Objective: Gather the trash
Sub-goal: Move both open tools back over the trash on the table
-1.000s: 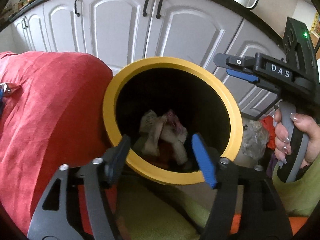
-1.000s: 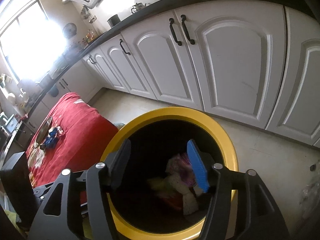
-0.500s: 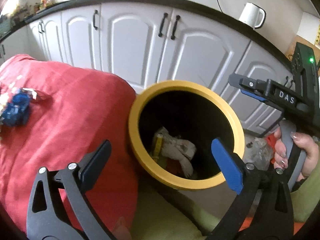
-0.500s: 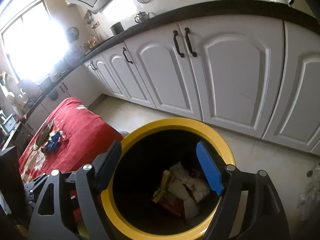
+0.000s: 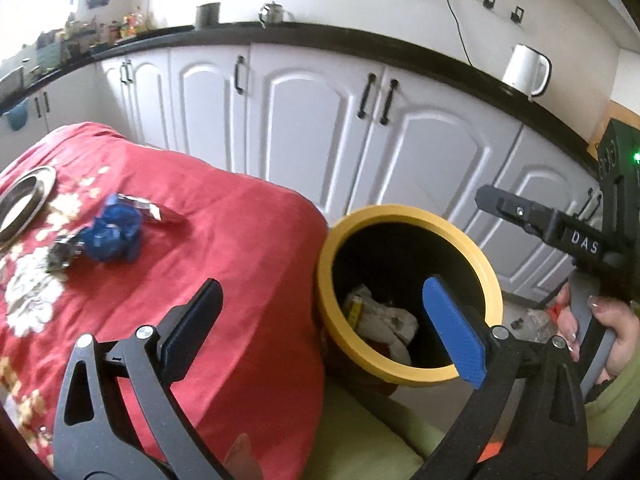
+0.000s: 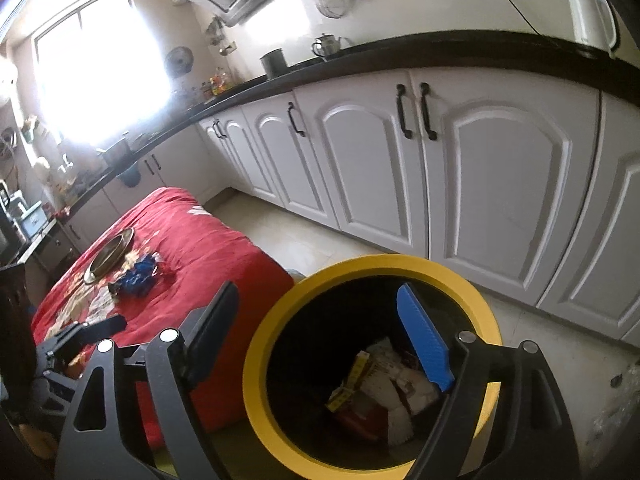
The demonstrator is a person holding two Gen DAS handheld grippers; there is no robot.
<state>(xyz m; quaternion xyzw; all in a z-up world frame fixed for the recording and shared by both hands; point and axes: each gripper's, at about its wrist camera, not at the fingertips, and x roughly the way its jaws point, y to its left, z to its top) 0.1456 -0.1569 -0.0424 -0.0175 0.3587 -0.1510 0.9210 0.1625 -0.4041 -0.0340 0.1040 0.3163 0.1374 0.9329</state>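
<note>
Reaching back for table trash

Both your grippers, left gripper (image 5: pixel 324 324) and right gripper (image 6: pixel 320 336), hang spread apart and empty. Bin (image 5: pixel 404 216) holds wrappers; blue wrapper (image 5: pixel 114 234) lies on the red tablecloth (image 5: pixel 240 248). Risk: pinching cloth, dragging the plate (image 5: pixel 24 200)

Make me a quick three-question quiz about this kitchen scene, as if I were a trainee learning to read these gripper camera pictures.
1. True or false: the left gripper is clamped on a piece of trash.
2. Multiple choice: the crumpled blue wrapper lies A) inside the yellow-rimmed bin, B) on the red tablecloth, C) on the black countertop.
3. Fill in: the right gripper hangs above the ____, jaws apart.

Key
1. False: its jaws stand wide apart with nothing between them.
2. B, near the metal plate.
3. Bin, which already holds papers and wrappers.
</note>
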